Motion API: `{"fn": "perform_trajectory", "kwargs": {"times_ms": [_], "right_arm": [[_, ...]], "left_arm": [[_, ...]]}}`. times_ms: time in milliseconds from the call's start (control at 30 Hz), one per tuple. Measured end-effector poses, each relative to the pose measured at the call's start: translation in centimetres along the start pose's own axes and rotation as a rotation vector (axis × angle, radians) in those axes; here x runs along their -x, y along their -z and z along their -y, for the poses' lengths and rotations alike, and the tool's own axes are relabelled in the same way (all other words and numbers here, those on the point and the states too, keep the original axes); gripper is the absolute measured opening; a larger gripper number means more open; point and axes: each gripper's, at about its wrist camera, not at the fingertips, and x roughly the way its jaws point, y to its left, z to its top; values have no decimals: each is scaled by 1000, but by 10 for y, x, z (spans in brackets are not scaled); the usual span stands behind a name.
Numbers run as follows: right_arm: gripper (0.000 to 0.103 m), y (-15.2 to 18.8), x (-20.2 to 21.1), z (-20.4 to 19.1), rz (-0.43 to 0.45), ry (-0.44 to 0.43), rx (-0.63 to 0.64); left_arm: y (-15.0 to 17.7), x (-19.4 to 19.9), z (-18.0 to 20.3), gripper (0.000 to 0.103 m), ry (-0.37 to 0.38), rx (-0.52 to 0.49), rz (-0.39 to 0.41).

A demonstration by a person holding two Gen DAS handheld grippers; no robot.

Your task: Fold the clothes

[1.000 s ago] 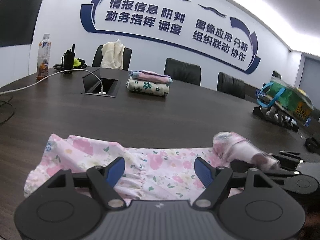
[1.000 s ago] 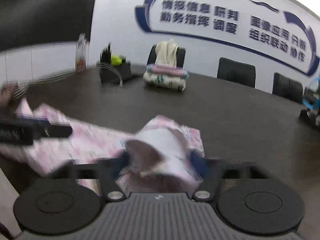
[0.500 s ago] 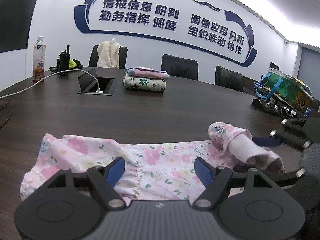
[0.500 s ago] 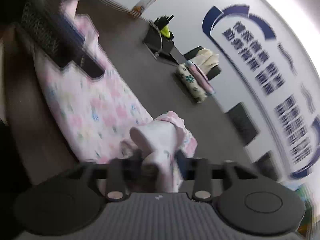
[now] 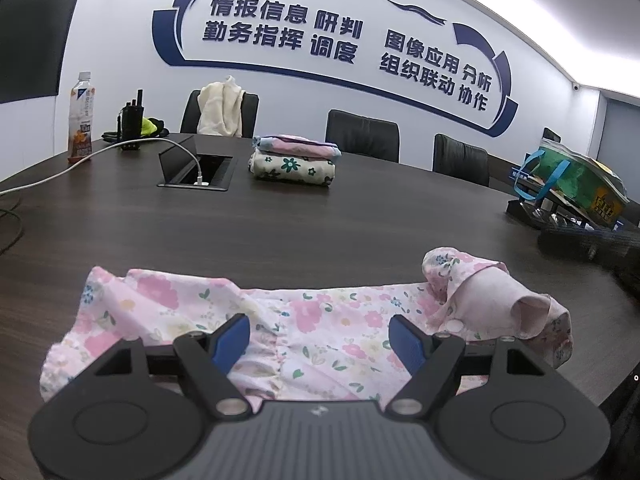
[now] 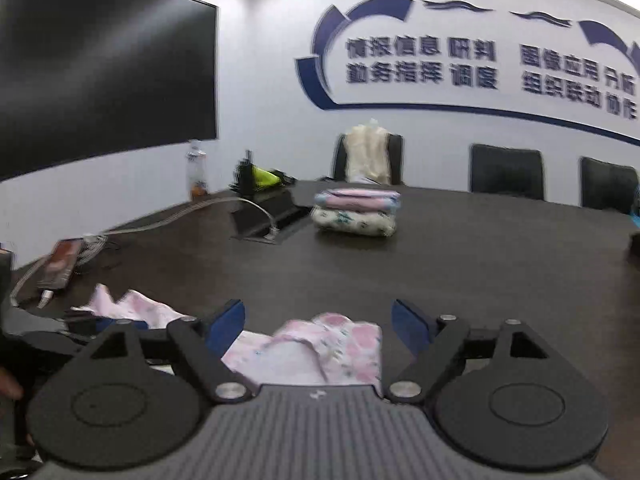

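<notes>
A pink floral garment (image 5: 304, 332) lies spread along the near edge of the dark table (image 5: 320, 224). Its right end is folded over in a raised lump (image 5: 496, 300) showing the pale lining. My left gripper (image 5: 320, 340) hovers open just above the middle of the cloth, nothing between its blue pads. In the right wrist view the same garment (image 6: 320, 348) lies below my right gripper (image 6: 318, 322), whose jaws are opening with nothing pinched between them. The left gripper's fingers (image 6: 108, 322) show at that view's left edge.
A stack of folded clothes (image 5: 294, 160) sits mid-table beside an open cable box (image 5: 196, 172) with a white cable. A drink bottle (image 5: 82, 116) and radio (image 5: 132, 120) stand far left. A green bag (image 5: 576, 180) sits at the right. Chairs line the far side.
My right gripper let go of the garment's right end, opened, and pulled up and away out of the left view. The folded end now rests on the cloth. The left gripper stayed put.
</notes>
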Motion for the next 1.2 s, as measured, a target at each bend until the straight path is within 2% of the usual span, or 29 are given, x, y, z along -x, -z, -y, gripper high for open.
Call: {"fn": "perform_trajectory", "kwargs": {"times_ms": [33,100,133,233,367,533,933,1000,1033,1067,1100,1133,1200], "right_arm": [[85,4,-2,-2,-10,9,3],[100,14,-3,-11,-16,33,28],[103,18,-5,-16,-13,54,48],[103,27,-15,-27,-16,103,87],[103,34,-26,-31,-43,91,82],[103,43,-38,-36,-71,142,111],[102,46,-46,-44,-86,96,97],[95,47,-51,-45,-94,81,99],[80,48,-53,-45,-98,73,100],[51,49,-55,-46,-101,66,101],[34,51,-58,-48,-118,65,130],[22,53,-61,-51,-140,67,172],[19,56,-66,-59,-175,76,267]], "left_arm": [[0,0,0,75,-1,1,0],[0,-1,0,75,-3,1,-1],[0,-1,0,75,-4,1,-3],[1,-1,0,75,-8,3,-6],[1,-3,1,75,-12,-1,-6],[4,-5,1,75,-15,-15,-14],[8,-9,2,76,-23,-36,-24],[8,-9,1,76,-24,-32,-25],[8,-9,2,76,-26,-33,-25],[8,-10,2,76,-28,-35,-26],[8,-10,2,76,-30,-36,-26],[8,-10,3,76,-31,-36,-26],[6,-11,3,76,-32,-35,-28]]}}
